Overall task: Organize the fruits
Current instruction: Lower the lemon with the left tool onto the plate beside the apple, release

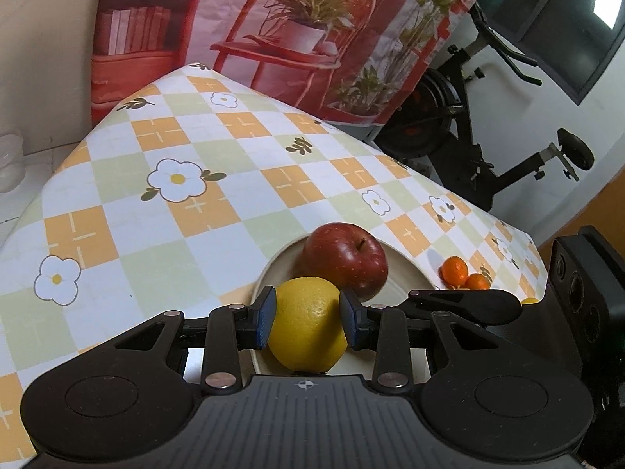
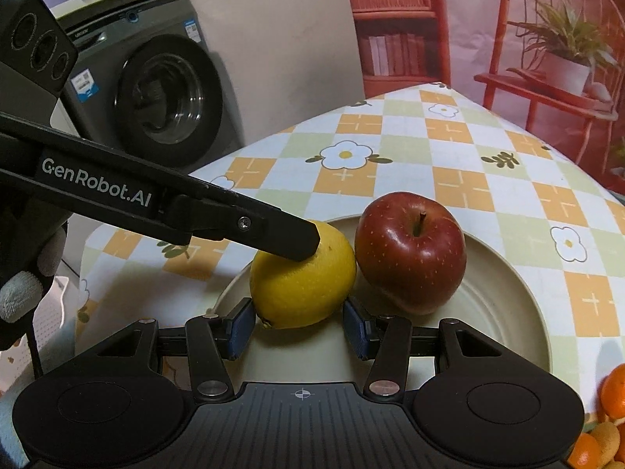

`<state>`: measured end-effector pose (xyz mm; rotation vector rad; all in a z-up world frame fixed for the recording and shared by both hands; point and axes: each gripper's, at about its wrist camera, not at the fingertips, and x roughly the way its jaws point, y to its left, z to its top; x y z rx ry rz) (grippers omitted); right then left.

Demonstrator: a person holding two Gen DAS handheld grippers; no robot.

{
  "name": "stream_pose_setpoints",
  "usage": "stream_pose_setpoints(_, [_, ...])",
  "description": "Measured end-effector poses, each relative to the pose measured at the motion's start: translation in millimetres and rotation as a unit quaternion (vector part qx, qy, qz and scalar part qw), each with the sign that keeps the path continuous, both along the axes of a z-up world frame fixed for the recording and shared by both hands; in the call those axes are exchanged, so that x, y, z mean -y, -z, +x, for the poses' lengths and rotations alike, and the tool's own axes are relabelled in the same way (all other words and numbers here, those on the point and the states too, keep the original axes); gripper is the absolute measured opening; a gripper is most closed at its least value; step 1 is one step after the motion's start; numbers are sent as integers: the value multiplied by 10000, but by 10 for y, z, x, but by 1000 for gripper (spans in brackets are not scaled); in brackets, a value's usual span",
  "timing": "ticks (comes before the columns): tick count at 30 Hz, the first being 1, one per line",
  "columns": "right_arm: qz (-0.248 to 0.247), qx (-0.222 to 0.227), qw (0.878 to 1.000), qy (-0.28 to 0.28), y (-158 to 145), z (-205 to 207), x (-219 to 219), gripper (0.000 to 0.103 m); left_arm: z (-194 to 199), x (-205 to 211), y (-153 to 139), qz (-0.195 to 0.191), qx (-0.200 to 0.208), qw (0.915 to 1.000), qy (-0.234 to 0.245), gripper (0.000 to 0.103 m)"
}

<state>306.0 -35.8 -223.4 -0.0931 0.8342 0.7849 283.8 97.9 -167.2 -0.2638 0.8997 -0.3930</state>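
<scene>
Lemon (image 1: 306,322) sits clamped between the left gripper (image 1: 308,322) pads in the plate (image 2: 504,297), touching the apple (image 2: 410,252); the right gripper (image 2: 299,326) hangs just near, jaws apart.

One lemon (image 1: 308,326), between the blue pads of the left gripper's fingers. One red apple (image 1: 345,260), just beyond the fingertips and touching the lemon. One cream plate (image 2: 504,305), beneath both fruits and under the fingers. Small oranges: two (image 1: 455,268) show right of the fingers in the left wrist view; the cluster (image 2: 615,391) at the right wrist view's lower right edge is cut off, so its number cannot be told.
</scene>
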Motion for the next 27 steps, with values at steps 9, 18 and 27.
stream_pose_setpoints(9, [90,-30,9999,79,22,20,8,46,-23,55,1,344,214,9992,35,37])
stream_pose_setpoints(18, [170,-21,9996,216,2,-43,144,47,-32,150,-10,570,354,9977,43,38])
stream_pose_setpoints(27, [381,208,9967,688,-90,-301,548,48,-55,188,-29,631,368,9973,-118,38])
